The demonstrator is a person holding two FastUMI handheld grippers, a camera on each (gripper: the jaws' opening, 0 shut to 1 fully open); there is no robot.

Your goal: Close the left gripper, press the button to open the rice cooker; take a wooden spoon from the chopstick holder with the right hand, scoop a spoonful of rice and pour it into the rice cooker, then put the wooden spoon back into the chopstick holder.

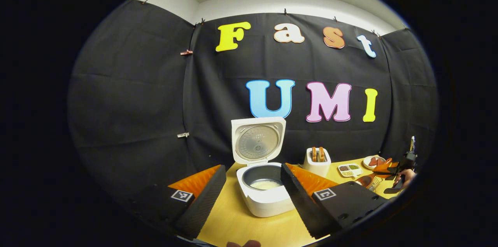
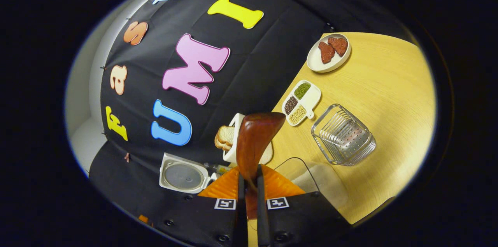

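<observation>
Left gripper view is showing your left gripper (image 1: pixel 253 194) spreading its jaws wide around the open rice cooker (image 1: pixel 261 184) at 12 o'clock, while your right gripper (image 2: pixel 249 184) is pinching the wooden spoon (image 2: pixel 255 138), its bowl pointing to 12 o'clock, with the chopstick holder (image 2: pixel 343 135) at 2 o'clock.

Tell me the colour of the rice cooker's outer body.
White; the rice cooker shows best in the left gripper view.

**Materials and finishes**

Table (image 2: pixel 389 83): pale wood-grain, matt. Wooden spoon (image 2: pixel 255 138): dark reddish wood, glossy, smooth. Beside the spoon, chopstick holder (image 2: pixel 344 135): shiny perforated metal. Rice cooker (image 1: pixel 264 196): smooth white plastic shell, dull grey metal inner pot, brushed metal disc in the lid. Booth wall (image 1: pixel 136 83): matt black cloth, lightly creased.
</observation>
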